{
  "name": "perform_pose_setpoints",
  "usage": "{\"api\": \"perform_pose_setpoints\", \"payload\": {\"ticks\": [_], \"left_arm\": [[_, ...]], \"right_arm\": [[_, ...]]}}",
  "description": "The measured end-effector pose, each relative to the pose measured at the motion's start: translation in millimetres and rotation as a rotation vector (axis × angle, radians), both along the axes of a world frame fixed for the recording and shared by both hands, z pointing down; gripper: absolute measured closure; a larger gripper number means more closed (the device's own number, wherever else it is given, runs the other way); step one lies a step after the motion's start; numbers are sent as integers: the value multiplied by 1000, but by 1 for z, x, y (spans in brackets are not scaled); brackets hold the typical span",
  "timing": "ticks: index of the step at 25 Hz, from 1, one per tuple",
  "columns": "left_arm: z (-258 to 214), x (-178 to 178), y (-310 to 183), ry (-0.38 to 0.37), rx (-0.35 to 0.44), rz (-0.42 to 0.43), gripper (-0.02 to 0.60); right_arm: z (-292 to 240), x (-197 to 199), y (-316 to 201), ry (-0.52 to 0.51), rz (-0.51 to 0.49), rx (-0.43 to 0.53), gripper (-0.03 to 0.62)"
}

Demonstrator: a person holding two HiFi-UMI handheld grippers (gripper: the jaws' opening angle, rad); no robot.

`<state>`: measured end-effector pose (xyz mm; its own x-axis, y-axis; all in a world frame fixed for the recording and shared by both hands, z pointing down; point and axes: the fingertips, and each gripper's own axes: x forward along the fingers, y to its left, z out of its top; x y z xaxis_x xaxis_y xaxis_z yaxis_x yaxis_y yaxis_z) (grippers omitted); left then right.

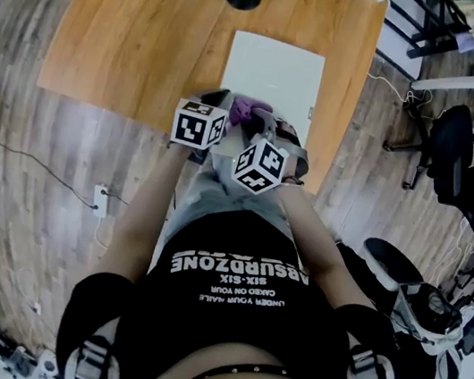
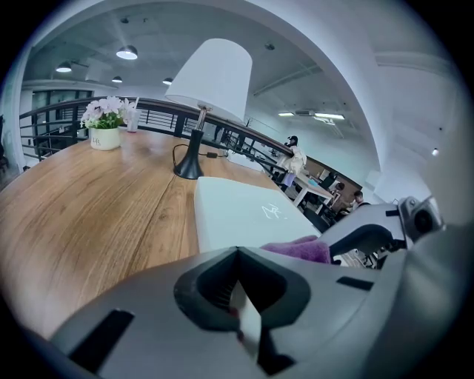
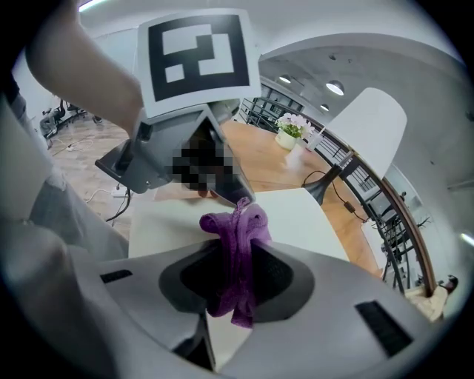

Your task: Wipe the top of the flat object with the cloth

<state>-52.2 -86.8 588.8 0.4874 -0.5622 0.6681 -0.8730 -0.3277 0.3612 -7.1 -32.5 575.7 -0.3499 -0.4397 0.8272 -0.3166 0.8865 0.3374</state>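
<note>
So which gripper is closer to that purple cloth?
Right. The right gripper is shut on the cloth, so it touches it. The left gripper is shut on nothing, just beside the cloth, to its left.

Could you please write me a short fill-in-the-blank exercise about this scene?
The cloth in the right gripper is ____ in colour.
The left gripper is shut and holds ____.
The flat white object lies on a ____ table.
The lamp beyond it has a ____ shade.
Missing words: purple; nothing; wooden; white.
</note>
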Motion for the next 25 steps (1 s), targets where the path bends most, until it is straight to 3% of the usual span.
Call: {"api": "perform_pose_setpoints", "payload": {"ticks": [14,25], "left_arm": [[3,8,-7,-30,6,17,566],[2,5,-7,-3,-9,22,566]], "right_arm": [[1,9,-51,9,4,47,490],[0,5,-84,26,3,75,490]]}}
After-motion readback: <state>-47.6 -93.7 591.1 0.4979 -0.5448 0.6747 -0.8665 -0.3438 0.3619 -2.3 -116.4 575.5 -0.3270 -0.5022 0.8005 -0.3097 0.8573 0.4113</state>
